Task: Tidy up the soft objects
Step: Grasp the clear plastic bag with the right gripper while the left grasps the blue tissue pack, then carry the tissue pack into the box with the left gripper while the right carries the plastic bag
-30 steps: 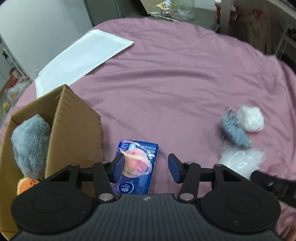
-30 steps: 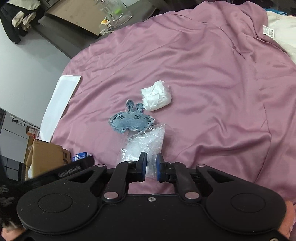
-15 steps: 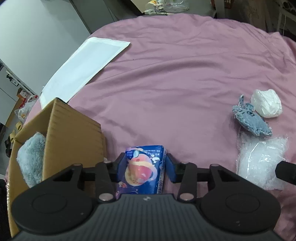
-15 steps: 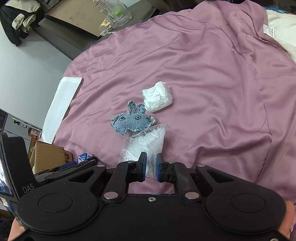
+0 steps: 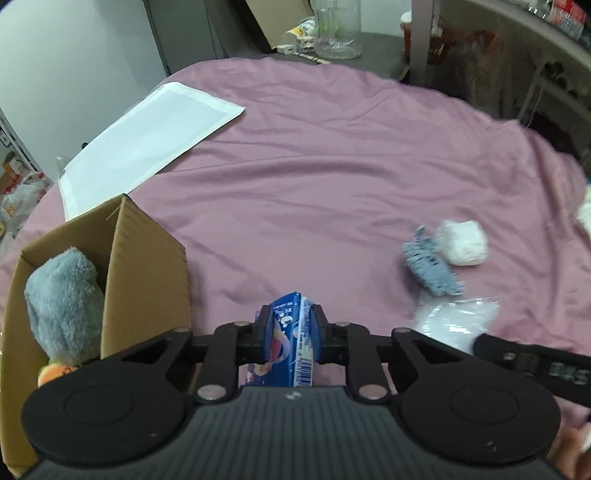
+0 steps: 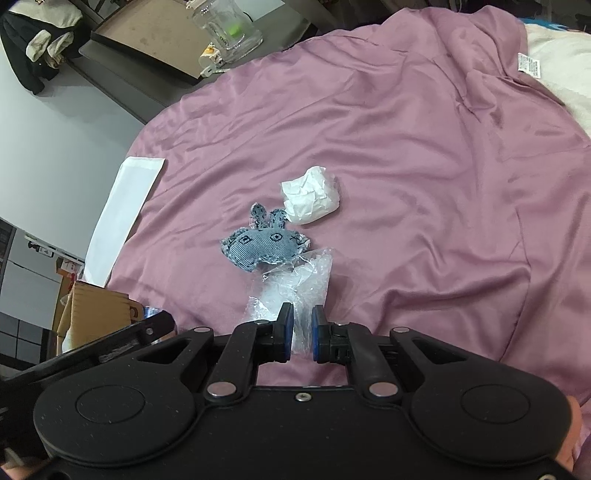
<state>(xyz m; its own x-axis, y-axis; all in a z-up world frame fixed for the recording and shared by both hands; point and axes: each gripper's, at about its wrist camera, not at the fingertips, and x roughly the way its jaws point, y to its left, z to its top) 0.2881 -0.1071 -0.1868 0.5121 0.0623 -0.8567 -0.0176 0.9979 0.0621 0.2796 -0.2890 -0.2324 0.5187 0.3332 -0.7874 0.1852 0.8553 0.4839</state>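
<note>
Though beside packet [image 5: 287,334], cardboard box [image 5: 147,266].

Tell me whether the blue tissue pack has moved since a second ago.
Yes. The blue tissue pack lay flat on the purple sheet beside the cardboard box; now it is pinched upright in the left gripper, lifted off the sheet.

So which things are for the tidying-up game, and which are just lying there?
For tidying: blue tissue pack, denim bunny, white wad, clear plastic bag, cardboard box, grey plush.

Just lying about: white envelope, glass jar.
</note>
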